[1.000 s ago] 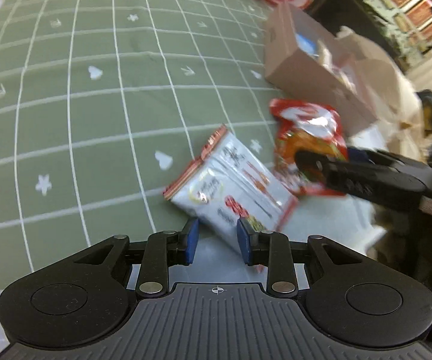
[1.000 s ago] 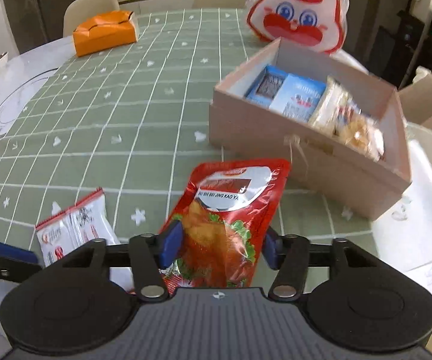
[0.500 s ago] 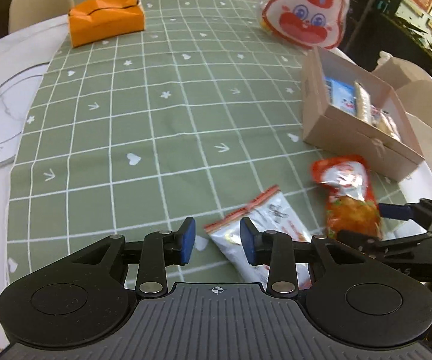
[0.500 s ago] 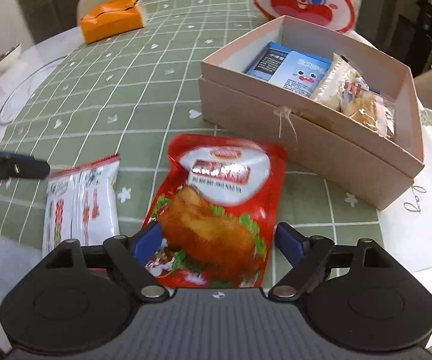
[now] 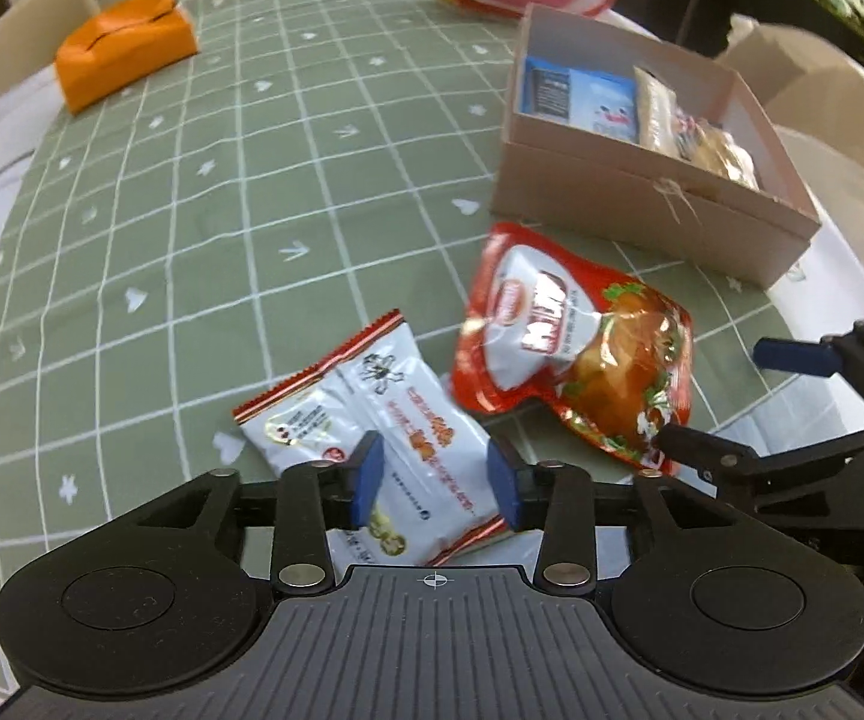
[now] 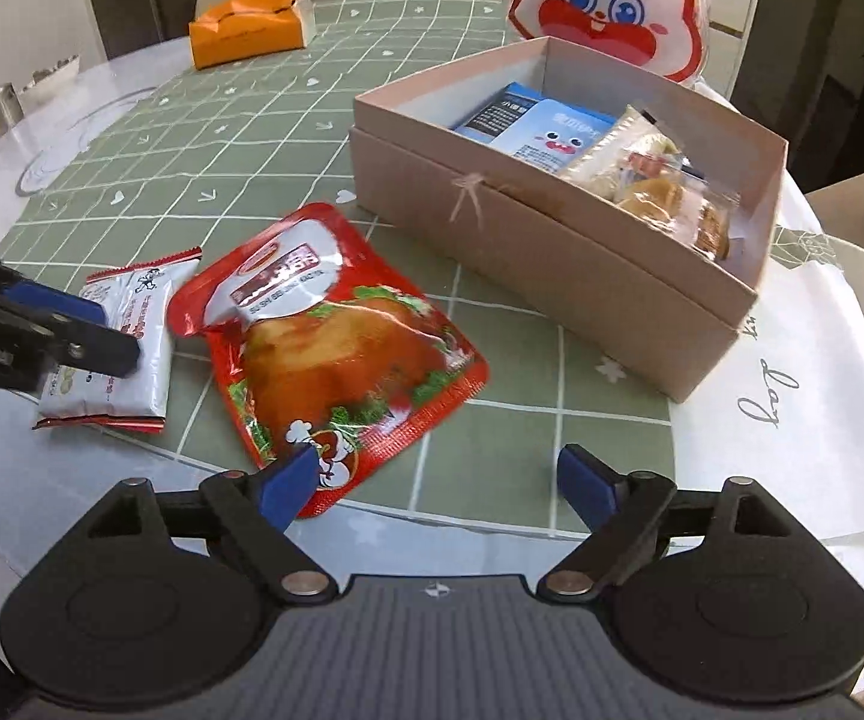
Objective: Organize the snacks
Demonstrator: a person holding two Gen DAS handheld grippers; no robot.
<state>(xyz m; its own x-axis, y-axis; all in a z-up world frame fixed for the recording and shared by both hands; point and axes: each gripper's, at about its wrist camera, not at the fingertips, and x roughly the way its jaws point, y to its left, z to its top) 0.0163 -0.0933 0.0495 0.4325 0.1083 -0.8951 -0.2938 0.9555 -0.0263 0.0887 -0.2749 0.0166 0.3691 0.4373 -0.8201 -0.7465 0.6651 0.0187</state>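
straddling the white snack packet (image 5: 372, 438) at six o'clock, the left gripper (image 5: 435, 483) had just been widening, pads clear of it, while the right gripper (image 6: 438, 480), also just widening, gaped empty over the red pouch (image 6: 336, 348) corner. either slick packet could have skidded from a shallow pinch. at one o'clock the pink box (image 6: 552, 240) held blue packets (image 6: 540, 132) and clear-wrapped pastries (image 6: 654, 186).

A round white table (image 6: 840, 396) is covered in part by a green checked cloth (image 5: 204, 228). On the cloth are laid a white snack packet (image 5: 372, 420), a red pouch (image 6: 336, 336) just beside it, an open pink box (image 6: 552, 228), an orange tissue box (image 6: 246, 27) and a rabbit-faced bag (image 6: 606, 6). A white paper sheet (image 6: 792, 420) is spread under the pink box's right end.
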